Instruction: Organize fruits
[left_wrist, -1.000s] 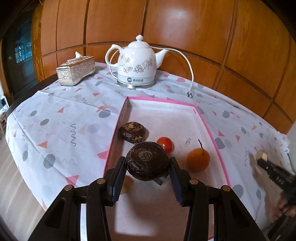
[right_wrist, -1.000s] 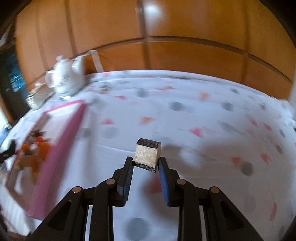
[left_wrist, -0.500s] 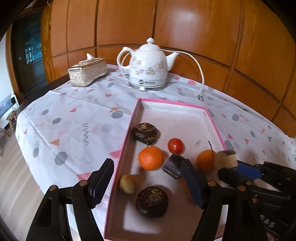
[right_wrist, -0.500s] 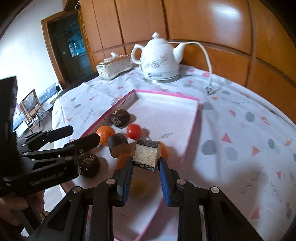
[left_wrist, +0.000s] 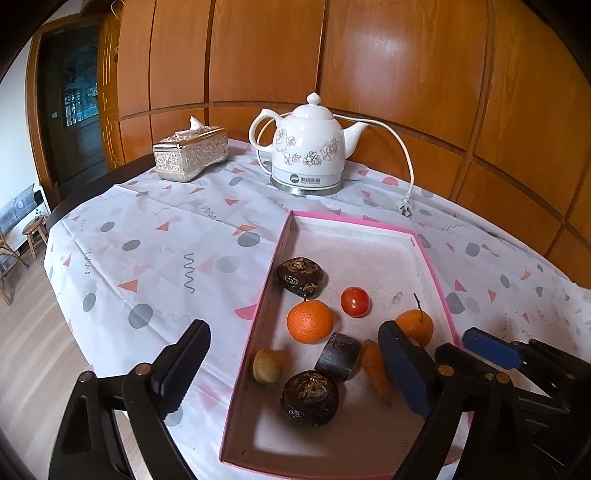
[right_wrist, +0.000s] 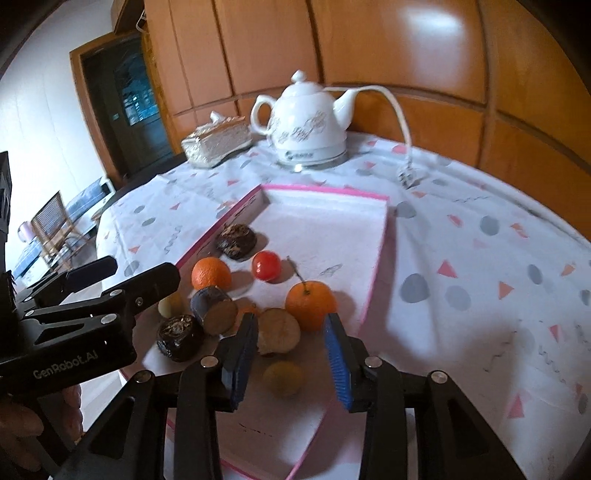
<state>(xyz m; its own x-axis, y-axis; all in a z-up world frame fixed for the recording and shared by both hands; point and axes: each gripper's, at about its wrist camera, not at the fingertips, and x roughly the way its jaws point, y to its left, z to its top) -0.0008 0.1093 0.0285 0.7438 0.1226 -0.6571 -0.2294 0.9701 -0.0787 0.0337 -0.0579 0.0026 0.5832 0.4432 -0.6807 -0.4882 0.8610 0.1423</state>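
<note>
The left gripper (left_wrist: 295, 373) is hanging over the near end of the pink-edged tray (left_wrist: 354, 221) with its jaws spread wide after just opening, nothing between the pads, and the dark round fruit (left_wrist: 309, 398) is lying below it on the tray floor. The right gripper (right_wrist: 291, 354) is hovering at the tray's near right side, its jaws having just been parting, and the cut brown piece (right_wrist: 279, 331) is sitting between them, brushing the left pad and clear of the right one. Around these are lying an orange (left_wrist: 309, 321), a small red fruit (left_wrist: 355, 301), a stemmed orange (right_wrist: 310, 304), a second dark fruit (left_wrist: 300, 277) and a dark cut cylinder (left_wrist: 338, 355), all inside the tray
</note>
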